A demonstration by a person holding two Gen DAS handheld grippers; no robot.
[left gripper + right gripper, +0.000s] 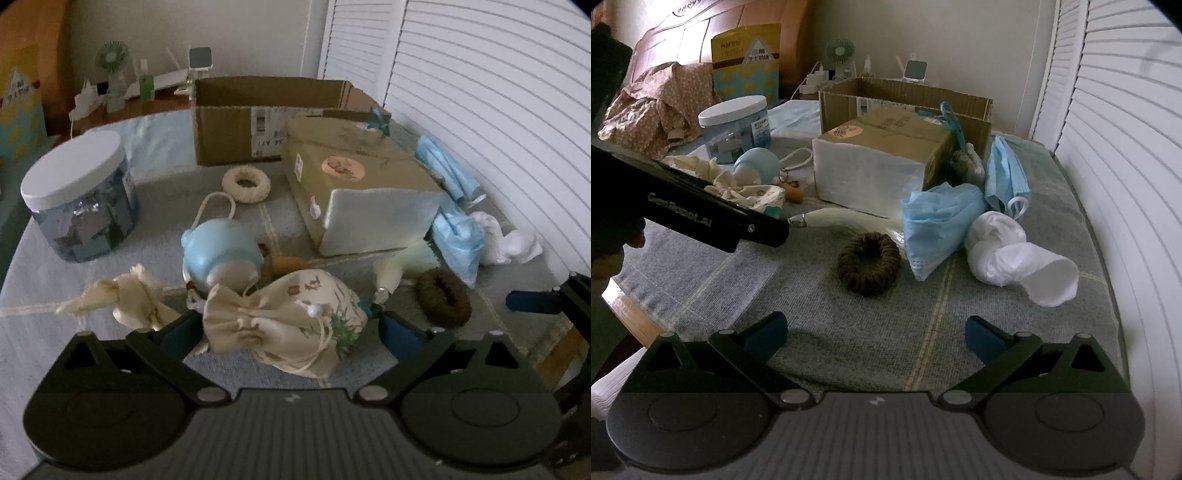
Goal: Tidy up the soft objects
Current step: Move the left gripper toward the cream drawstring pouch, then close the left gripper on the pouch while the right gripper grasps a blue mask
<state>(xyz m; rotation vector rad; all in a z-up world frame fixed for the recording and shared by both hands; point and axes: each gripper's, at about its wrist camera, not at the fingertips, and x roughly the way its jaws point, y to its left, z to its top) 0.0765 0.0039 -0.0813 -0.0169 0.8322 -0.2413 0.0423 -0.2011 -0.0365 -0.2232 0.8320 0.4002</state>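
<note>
At the bottom of the left wrist view the left gripper [288, 332] has its jaws spread wide, and a cream drawstring pouch [284, 325] printed with green leaves lies between the blue pads; whether either pad touches it I cannot tell; a strip of bare grey cloth [236, 365] shows just below the pouch. At the bottom of the right wrist view the right gripper [877, 338] also stands wide apart with nothing between its fingers, and a broad patch of bare cloth lies ahead of it; the bed's right edge runs along the white louvred doors [1126, 147] at the frame's right.

In mid frame of the right view, a brown scrunchie [868, 263] lies alone with free cloth on all sides; to its right a blue face mask [934, 229] touches a knotted white sock [1015, 254]; the left gripper's body crosses in from the frame's left.

Further up in the left view, a second crumpled pouch [136, 295] sits at the left, a pale blue round toy [221, 251] just above the first pouch, a cream ring [245, 184] beyond it; a white-lidded jar [81, 206] stands at the left; a tissue pack [369, 195] fills the centre right; an open cardboard box [266, 118] closes off the top.
</note>
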